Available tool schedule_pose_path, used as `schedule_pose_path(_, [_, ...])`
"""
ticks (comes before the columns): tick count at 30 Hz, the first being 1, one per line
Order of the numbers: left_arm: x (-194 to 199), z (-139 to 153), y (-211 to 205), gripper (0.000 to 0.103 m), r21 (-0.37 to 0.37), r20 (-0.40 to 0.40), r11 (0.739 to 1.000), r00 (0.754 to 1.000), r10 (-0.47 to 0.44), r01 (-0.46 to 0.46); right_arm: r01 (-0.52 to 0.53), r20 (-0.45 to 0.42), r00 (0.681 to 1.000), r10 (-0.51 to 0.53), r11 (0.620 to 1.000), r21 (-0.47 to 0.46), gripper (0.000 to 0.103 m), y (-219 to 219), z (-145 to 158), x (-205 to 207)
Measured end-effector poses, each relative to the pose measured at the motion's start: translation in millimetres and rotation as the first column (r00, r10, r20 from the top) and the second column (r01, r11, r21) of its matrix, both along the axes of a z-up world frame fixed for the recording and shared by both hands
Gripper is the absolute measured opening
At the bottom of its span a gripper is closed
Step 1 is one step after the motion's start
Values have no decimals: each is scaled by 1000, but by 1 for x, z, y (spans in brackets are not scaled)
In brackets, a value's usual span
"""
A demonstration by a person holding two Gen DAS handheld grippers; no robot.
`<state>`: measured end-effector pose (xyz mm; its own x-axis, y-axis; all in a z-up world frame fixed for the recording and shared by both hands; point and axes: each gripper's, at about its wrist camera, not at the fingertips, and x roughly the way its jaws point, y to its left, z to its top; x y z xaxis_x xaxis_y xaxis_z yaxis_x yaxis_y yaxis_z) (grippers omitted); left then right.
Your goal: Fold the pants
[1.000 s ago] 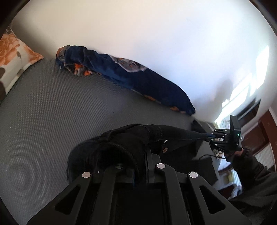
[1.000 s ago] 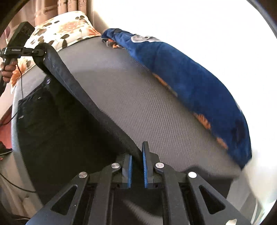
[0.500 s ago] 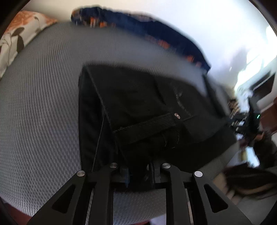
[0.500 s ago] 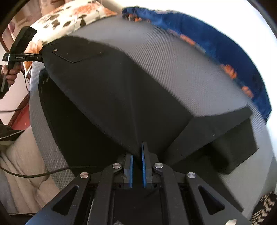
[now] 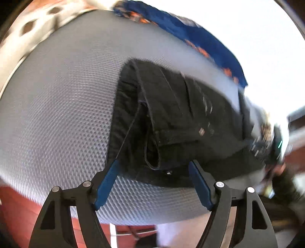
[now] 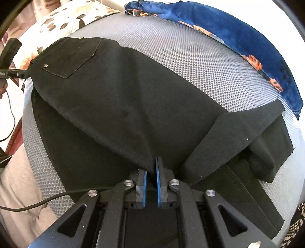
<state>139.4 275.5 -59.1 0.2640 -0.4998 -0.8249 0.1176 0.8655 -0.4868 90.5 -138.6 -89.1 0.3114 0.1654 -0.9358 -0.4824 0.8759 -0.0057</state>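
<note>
The black pants (image 5: pixel 171 99) lie folded lengthwise on the grey mesh bed (image 5: pixel 57 105). My left gripper (image 5: pixel 153 162) hovers at the bed's near edge. Its jaws are opening, and the waistband end lies loose between the blue pads (image 5: pixel 108 177), which do not press on it. In the right wrist view the pants (image 6: pixel 124 99) spread across the bed, back pocket up at the far left. My right gripper (image 6: pixel 151 167) is shut on a fold of the leg fabric. The left gripper (image 6: pixel 11 73) shows at the far left by the waistband corner. The right gripper (image 5: pixel 274 145) is a blur.
A blue patterned blanket (image 6: pixel 238 32) runs along the wall side of the bed. A floral pillow (image 6: pixel 72 15) lies at its head. A black cable (image 6: pixel 38 202) crosses the near edge over beige cloth (image 6: pixel 15 181). Red floor (image 5: pixel 19 209) shows below the edge.
Both hands came down and laid the lifted pants half flat over the other half. The left jaws went from shut on the waistband to spread wide. The right jaws stayed shut on the fabric.
</note>
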Motion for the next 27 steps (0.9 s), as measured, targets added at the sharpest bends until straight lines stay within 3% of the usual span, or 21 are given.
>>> schedule_pose_path(2, [-10, 8, 8, 75, -95, -17, 993, 997, 71, -73, 4, 4, 1000, -4, 1000, 10, 7, -1, 0, -1])
schedule_pose_path(6, [-19, 4, 7, 74, -209, -92, 962, 983, 159, -175, 11, 5, 1000, -12, 1000, 25, 7, -2, -3, -1])
schedule_pose_path(9, [-22, -12, -7, 66, -226, -165, 944, 964, 207, -241, 10, 13, 1000, -10, 1000, 24, 8, -1, -3, -2])
schedule_pose_path(13, [-13, -33, -4, 64, -226, -242, 905, 921, 307, -361, 16, 19, 1000, -17, 999, 35, 8, -2, -3, -2])
schedule_pose_path(14, [-9, -37, -1, 58, -223, -257, 896, 910, 325, -384, 16, 22, 1000, -17, 999, 34, 8, -2, -3, -3])
schedule_pose_path(15, [-6, -41, 1, 38, -209, -268, 893, 902, 339, -398, 16, 24, 1000, -16, 999, 32, 8, -2, -3, -3])
schedule_pose_path(16, [-2, -43, 2, 30, -177, -278, 899, 897, 344, -399, 14, 29, 999, -14, 1000, 26, 8, -1, -3, -5])
schedule_pose_path(18, [6, -39, 3, 18, -159, -277, 915, 906, 319, -371, 18, 36, 999, -19, 999, 31, 8, -1, 0, -8])
schedule_pose_path(19, [9, -32, 2, 18, -147, -257, 928, 919, 299, -343, 19, 42, 999, -20, 999, 36, 8, -1, 4, -12])
schedule_pose_path(21, [15, -12, -1, 18, -101, -156, 965, 962, 223, -240, 20, 49, 999, -22, 999, 49, 8, -2, 13, -17])
schedule_pose_path(23, [20, 2, 0, 18, -69, -78, 986, 987, 143, -149, 17, 52, 998, -21, 997, 73, 8, 1, 24, -27])
schedule_pose_path(25, [25, 3, 0, 18, -31, -44, 996, 996, 78, -79, 12, 45, 999, -16, 997, 81, 8, 7, 29, -40])
schedule_pose_path(27, [29, -6, 3, 18, 13, -67, 999, 997, 35, -34, -2, 25, 1000, 0, 996, 84, 8, 17, 27, -52])
